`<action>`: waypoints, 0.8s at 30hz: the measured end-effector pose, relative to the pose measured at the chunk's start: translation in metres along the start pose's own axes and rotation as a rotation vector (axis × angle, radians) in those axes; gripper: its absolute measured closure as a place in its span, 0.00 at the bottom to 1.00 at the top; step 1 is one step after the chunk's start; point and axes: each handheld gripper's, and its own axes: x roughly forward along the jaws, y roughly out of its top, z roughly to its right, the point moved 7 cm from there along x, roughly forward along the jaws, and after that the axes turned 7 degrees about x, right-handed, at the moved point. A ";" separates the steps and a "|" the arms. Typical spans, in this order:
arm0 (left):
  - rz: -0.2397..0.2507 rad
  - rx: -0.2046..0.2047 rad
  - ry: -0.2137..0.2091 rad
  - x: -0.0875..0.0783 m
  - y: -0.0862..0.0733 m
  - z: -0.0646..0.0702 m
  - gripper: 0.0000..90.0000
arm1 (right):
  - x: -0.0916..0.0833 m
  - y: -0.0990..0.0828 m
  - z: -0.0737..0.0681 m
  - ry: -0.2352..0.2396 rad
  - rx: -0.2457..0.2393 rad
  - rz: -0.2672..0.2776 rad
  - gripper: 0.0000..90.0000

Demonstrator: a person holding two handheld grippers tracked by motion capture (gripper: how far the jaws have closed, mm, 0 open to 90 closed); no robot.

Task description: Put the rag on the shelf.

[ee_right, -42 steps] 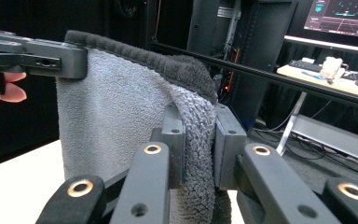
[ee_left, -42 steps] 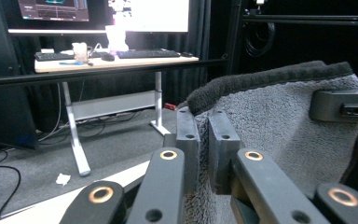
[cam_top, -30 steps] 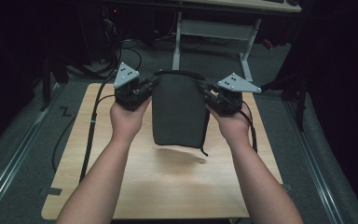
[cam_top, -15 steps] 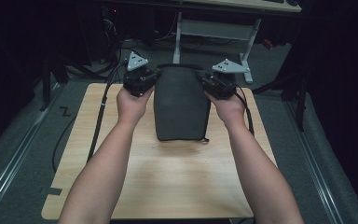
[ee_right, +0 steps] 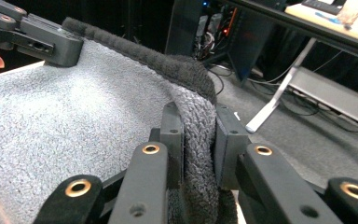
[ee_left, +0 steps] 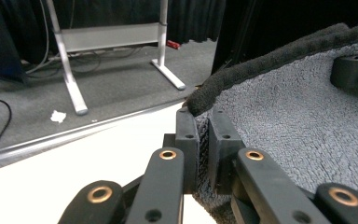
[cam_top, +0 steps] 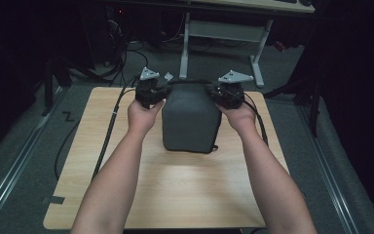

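The one table (cam_top: 175, 195) holds one grey towel (cam_top: 190, 122), which a second ago hung lower toward the person and has now been carried to the far side and let down flat, so I think the spreading is almost done. There are two grippers. The left gripper (cam_top: 152, 92) and the right gripper (cam_top: 228, 93) each pinch a far corner.
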 end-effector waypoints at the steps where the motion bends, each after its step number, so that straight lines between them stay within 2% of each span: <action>1: -0.007 0.000 -0.003 0.001 -0.002 0.000 0.94 | 0.001 -0.002 0.000 0.002 0.002 -0.010 0.86; 4: -0.027 -0.009 -0.013 0.003 -0.009 0.000 0.94 | 0.005 -0.007 0.003 0.012 0.006 -0.039 0.86; 6: -0.027 -0.039 -0.026 0.005 -0.014 -0.001 0.94 | 0.007 -0.010 0.004 0.020 0.021 -0.048 0.86; 8: -0.031 -0.061 -0.038 0.007 -0.021 -0.002 0.94 | 0.010 -0.014 0.004 0.023 0.016 -0.061 0.86; 12: -0.054 -0.094 -0.058 0.010 -0.036 -0.004 0.94 | 0.018 -0.025 0.005 0.042 0.028 -0.083 0.86; 15: -0.061 -0.114 -0.068 0.012 -0.044 -0.006 0.94 | 0.024 -0.033 0.006 0.067 0.066 -0.091 0.85; 17: -0.083 -0.111 -0.076 0.014 -0.051 -0.006 0.94 | 0.028 -0.037 0.008 0.090 0.109 -0.097 0.85; 20: -0.085 -0.119 -0.088 0.016 -0.056 -0.006 0.94 | 0.032 -0.041 0.010 0.114 0.146 -0.105 0.85; 24: -0.097 -0.129 -0.101 0.020 -0.066 -0.006 0.94 | 0.037 -0.048 0.014 0.130 0.176 -0.129 0.83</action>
